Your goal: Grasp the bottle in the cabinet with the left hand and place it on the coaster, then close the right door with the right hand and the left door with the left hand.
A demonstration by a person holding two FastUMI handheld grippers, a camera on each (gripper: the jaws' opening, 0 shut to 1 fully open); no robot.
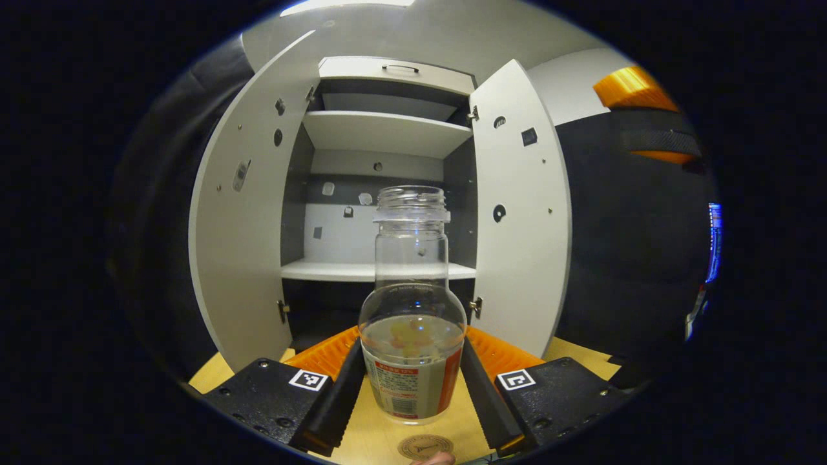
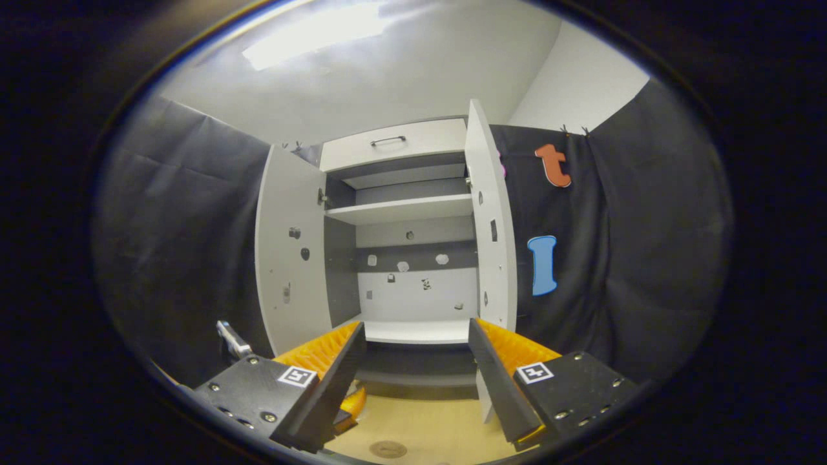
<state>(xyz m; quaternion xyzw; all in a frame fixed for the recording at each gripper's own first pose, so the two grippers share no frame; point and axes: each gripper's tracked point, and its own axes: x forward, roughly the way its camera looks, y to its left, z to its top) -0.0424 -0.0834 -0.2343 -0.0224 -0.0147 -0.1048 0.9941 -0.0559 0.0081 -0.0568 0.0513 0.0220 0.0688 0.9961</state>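
L gripper [image 1: 413, 381] is clamped on the bottle [image 1: 412, 323], both fingers pressed to its lower body; bottle is held upright, out of the cabinet [image 1: 387, 132], over the table [image 1: 375, 433]; coaster [image 1: 424, 446] is seen just below/nearer; step judged: carry to coaster, placing not yet done; next calls for lowering onto coaster, then release. R gripper [image 2: 417, 381] is held apart, empty, facing right door [image 2: 492, 245] & left door [image 2: 291, 252], both open.
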